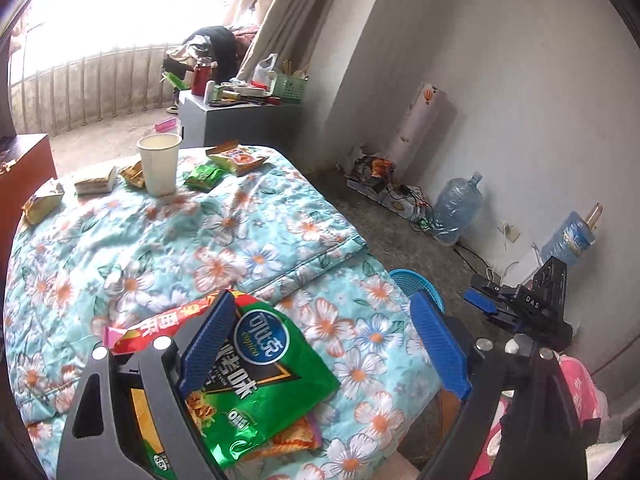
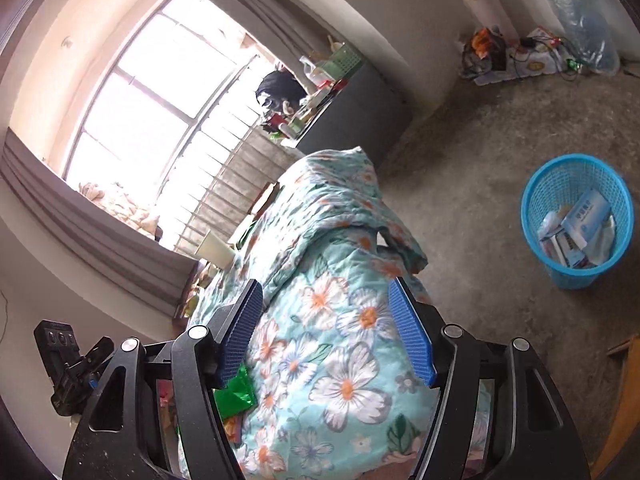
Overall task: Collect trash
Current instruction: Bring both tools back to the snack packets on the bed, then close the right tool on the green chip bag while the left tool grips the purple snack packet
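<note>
My left gripper (image 1: 324,312) is open above a green snack bag (image 1: 260,376) that lies on the floral quilt (image 1: 200,240), on top of a red wrapper (image 1: 160,326); the left finger overlaps the bag. Farther off on the quilt stand a white paper cup (image 1: 159,164) and several wrappers (image 1: 236,158). My right gripper (image 2: 326,300) is open and empty above the quilt (image 2: 340,340); it also shows at the right in the left wrist view (image 1: 486,300). A blue mesh trash basket (image 2: 576,220) on the floor holds some packets.
A grey cabinet (image 1: 224,116) with clutter stands beyond the bed. Water jugs (image 1: 456,208) and cables lie by the wall. A brown box (image 1: 24,172) is at the left. The basket rim (image 1: 416,280) peeks past the quilt's edge.
</note>
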A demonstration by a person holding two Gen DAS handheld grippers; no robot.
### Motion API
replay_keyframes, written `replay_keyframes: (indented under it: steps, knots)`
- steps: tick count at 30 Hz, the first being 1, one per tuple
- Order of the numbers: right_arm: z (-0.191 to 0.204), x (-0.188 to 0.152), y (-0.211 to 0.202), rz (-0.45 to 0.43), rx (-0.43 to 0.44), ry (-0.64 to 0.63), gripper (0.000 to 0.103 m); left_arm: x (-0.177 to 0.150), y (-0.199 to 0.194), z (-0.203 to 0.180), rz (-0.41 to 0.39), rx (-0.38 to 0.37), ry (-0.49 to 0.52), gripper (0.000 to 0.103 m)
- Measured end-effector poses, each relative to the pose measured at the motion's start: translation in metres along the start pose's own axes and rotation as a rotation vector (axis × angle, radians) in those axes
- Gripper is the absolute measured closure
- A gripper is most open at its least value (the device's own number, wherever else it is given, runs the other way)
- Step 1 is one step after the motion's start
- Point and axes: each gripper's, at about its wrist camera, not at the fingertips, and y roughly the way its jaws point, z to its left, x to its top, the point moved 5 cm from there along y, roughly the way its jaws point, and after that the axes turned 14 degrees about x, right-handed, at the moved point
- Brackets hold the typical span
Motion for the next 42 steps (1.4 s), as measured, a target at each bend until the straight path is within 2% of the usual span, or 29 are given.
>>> replay_keyframes:
  steps: [4,8,11,14,18,24,26,29,33,35,37,38,42]
  knots:
    - [0.020,-0.006,0.000,0.026,0.022,-0.025,0.040,-0.021,-0.014,0.048,0.022,0.049,-0.104,0.016]
    - [0.039,-0.017,0.009,0.067,0.049,-0.041,0.040,-0.042,-0.033,0.086,0.004,0.091,-0.188,0.016]
    - [0.052,-0.029,0.026,0.124,0.097,-0.031,0.040,-0.061,-0.044,0.109,0.001,0.104,-0.253,0.016]
    - [0.063,-0.042,0.050,0.194,0.101,-0.027,0.040,-0.081,-0.047,0.131,0.013,0.124,-0.301,0.016]
    - [0.078,-0.069,0.078,0.291,0.144,-0.004,0.040,-0.104,-0.043,0.144,0.044,0.121,-0.342,0.016]
    - [0.109,-0.093,0.113,0.391,0.113,-0.100,0.040,-0.126,-0.036,0.140,0.062,0.109,-0.301,0.016]
    - [0.115,-0.093,0.126,0.414,0.105,-0.129,0.040,-0.131,-0.032,0.138,0.065,0.132,-0.283,0.018]
    - [0.118,-0.092,0.155,0.450,0.068,-0.165,0.040,-0.134,-0.025,0.132,0.061,0.160,-0.245,0.025]
    - [0.114,-0.100,0.192,0.537,0.016,-0.187,0.041,-0.132,-0.011,0.125,0.074,0.136,-0.221,0.035]
    - [0.110,-0.108,0.204,0.577,-0.007,-0.197,0.050,-0.129,-0.004,0.121,0.087,0.109,-0.210,0.038]
    - [0.105,-0.113,0.206,0.600,-0.018,-0.171,0.071,-0.125,0.003,0.117,0.102,0.087,-0.202,0.040]
    - [0.103,-0.114,0.204,0.601,-0.019,-0.162,0.077,-0.123,0.006,0.115,0.106,0.076,-0.199,0.040]
    - [0.098,-0.110,0.182,0.550,-0.030,-0.152,0.086,-0.109,0.012,0.109,0.082,0.047,-0.195,0.040]
